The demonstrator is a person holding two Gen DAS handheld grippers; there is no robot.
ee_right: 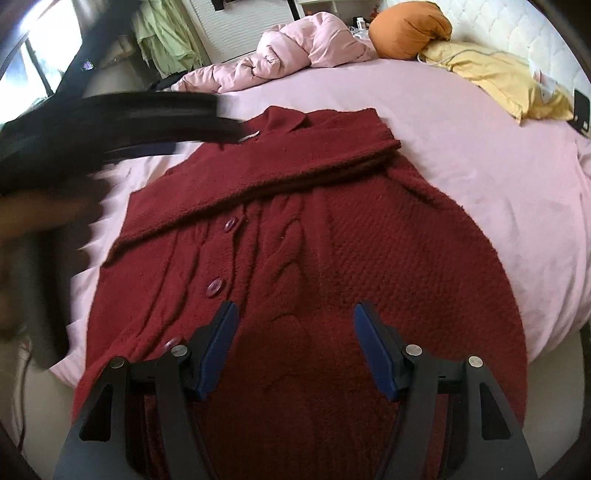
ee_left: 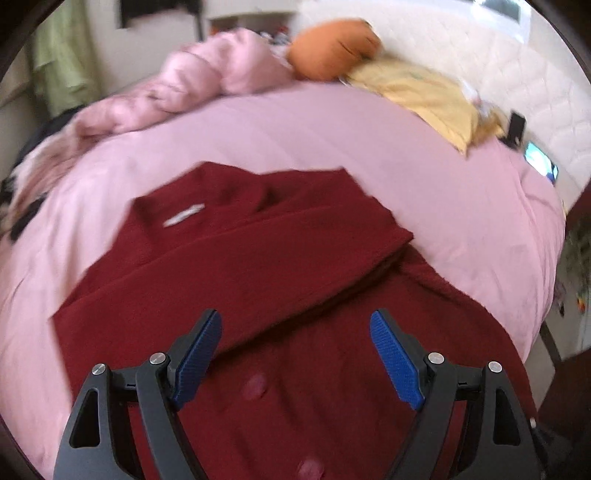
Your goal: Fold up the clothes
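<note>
A dark red knitted cardigan (ee_right: 317, 236) with purple buttons (ee_right: 215, 287) lies flat on the pink bed sheet (ee_right: 461, 155). One sleeve (ee_right: 280, 173) is folded across its chest. My right gripper (ee_right: 295, 314) hovers over the lower part of the cardigan, open, with nothing between its blue pads. In the left wrist view the same cardigan (ee_left: 258, 266) fills the lower middle, and my left gripper (ee_left: 295, 325) stands open above it, holding nothing. The left gripper also shows as a dark blur (ee_right: 92, 122) at the left of the right wrist view.
A bunched pink duvet (ee_right: 295, 51) lies at the far side of the bed. An orange cushion (ee_right: 406, 29) and a yellow pillow (ee_right: 491, 74) rest by the white quilted headboard (ee_right: 517, 33). A dark device (ee_left: 515, 129) and a lit phone (ee_left: 541, 162) lie by the right edge.
</note>
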